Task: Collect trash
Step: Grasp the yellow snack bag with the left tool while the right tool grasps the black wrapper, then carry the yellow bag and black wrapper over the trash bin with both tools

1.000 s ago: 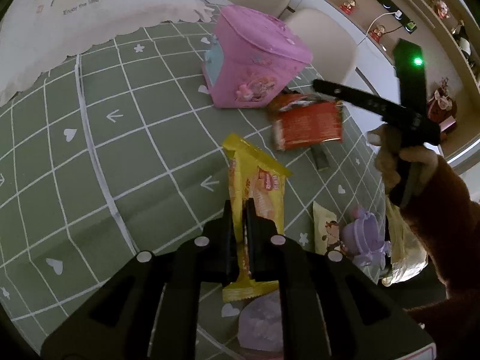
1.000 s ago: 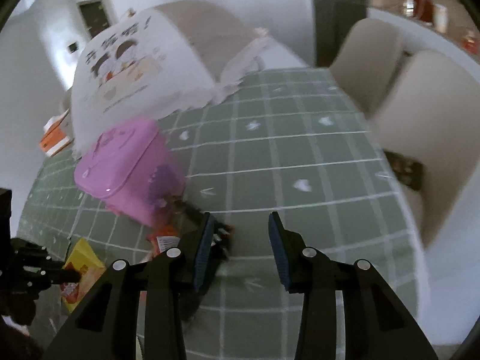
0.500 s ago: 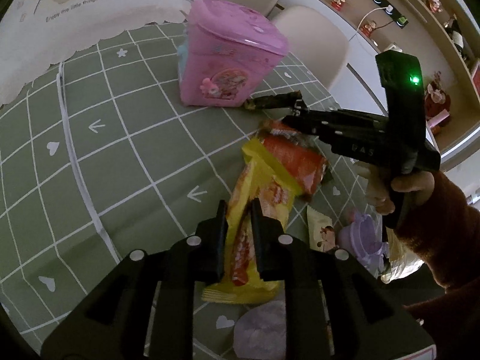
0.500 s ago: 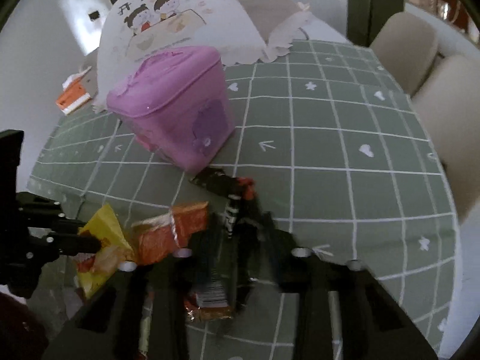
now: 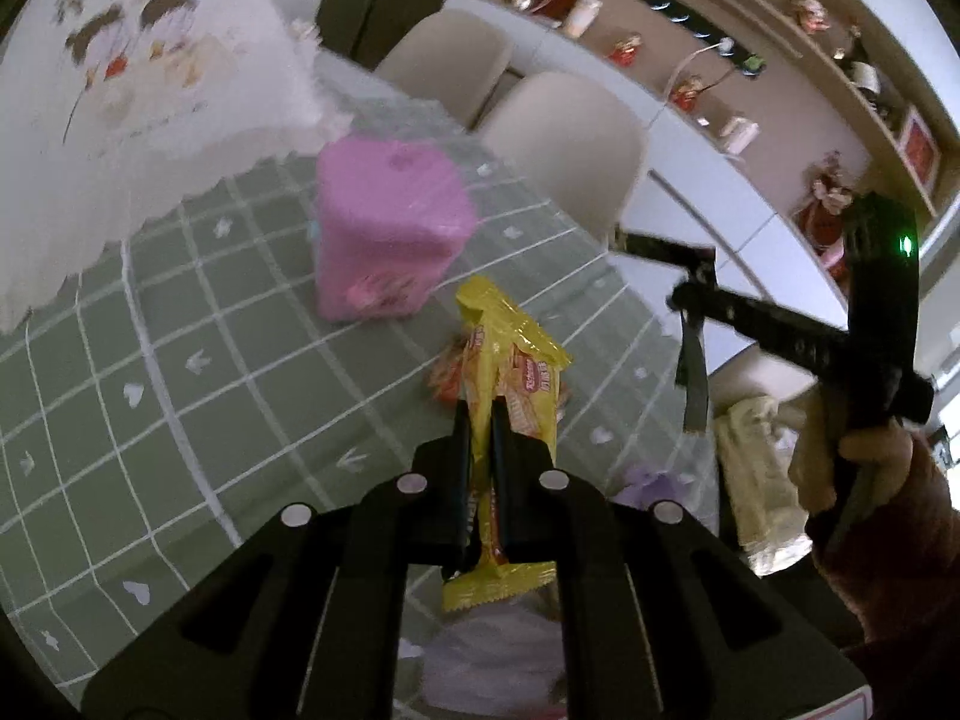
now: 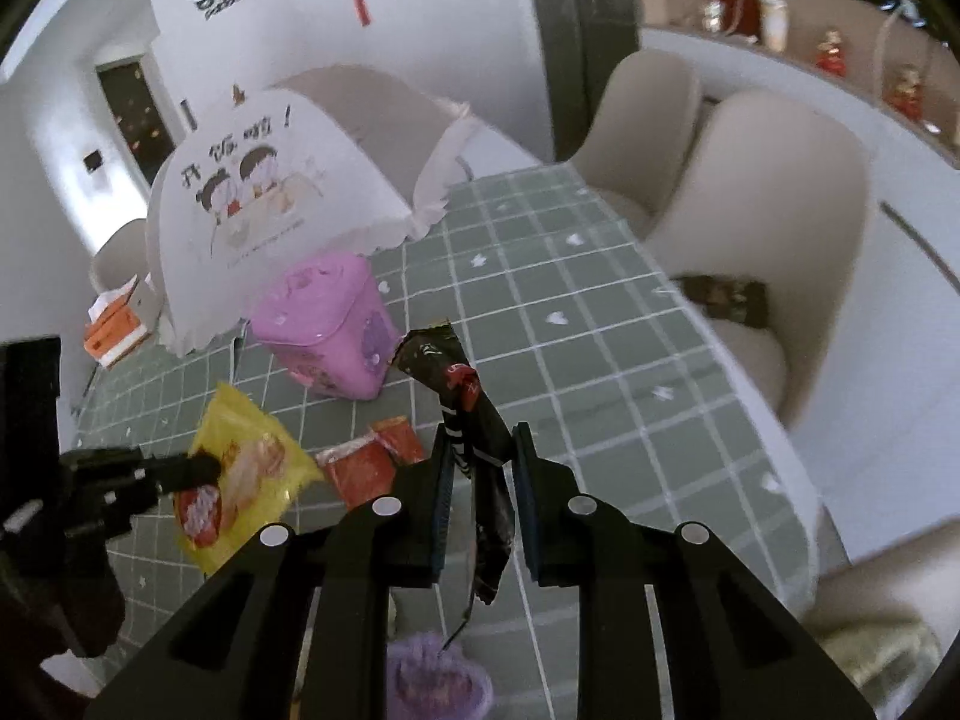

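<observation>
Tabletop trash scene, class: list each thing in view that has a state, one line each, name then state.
left tongs: closing, clamped on the yellow wrapper.
yellow wrapper: gripped, lifted off the table.
right tongs: closing, black wrapper between the jaws.
black wrapper: held, off the table.
red wrapper: lying flat on the table.
pink bin: upright, lid shut.
</observation>
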{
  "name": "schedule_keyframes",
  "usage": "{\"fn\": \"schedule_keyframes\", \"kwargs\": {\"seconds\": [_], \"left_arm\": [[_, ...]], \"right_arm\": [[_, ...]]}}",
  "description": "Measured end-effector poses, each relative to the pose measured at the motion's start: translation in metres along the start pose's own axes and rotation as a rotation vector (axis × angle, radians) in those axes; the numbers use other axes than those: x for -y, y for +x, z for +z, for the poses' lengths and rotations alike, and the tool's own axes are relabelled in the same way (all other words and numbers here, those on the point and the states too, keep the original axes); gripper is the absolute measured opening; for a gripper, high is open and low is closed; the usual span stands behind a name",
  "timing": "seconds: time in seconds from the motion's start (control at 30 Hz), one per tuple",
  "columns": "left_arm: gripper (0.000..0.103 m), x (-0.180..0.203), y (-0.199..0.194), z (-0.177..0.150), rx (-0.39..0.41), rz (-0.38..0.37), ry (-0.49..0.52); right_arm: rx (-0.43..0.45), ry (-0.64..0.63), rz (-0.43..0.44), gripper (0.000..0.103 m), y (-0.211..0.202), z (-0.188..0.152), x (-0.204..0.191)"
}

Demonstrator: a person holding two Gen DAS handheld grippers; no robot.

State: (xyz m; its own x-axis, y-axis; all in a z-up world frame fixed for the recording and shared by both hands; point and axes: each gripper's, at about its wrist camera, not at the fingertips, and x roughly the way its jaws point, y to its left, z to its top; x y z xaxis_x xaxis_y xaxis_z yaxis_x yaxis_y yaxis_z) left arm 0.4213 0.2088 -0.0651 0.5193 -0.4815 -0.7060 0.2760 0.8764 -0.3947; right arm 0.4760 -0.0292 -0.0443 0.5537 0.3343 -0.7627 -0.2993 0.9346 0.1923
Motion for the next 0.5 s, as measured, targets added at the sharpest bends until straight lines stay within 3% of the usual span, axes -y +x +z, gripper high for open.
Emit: {"fn": "schedule_keyframes", "kwargs": {"seconds": [0.23,0.5], "left_arm": [[0.006,0.063,-0.023,0.017,0.065,-0.041,0.127],[0.006,0.146,-0.026,0.005,0.075,-0.143,0.225]], "right_arm": [[0.094,0.067,-0.095,0.020,-0.083,-0.034,0.022],[0.196,0.130,-0.221,0.020,-0.178,-0.080,0.052]]}}
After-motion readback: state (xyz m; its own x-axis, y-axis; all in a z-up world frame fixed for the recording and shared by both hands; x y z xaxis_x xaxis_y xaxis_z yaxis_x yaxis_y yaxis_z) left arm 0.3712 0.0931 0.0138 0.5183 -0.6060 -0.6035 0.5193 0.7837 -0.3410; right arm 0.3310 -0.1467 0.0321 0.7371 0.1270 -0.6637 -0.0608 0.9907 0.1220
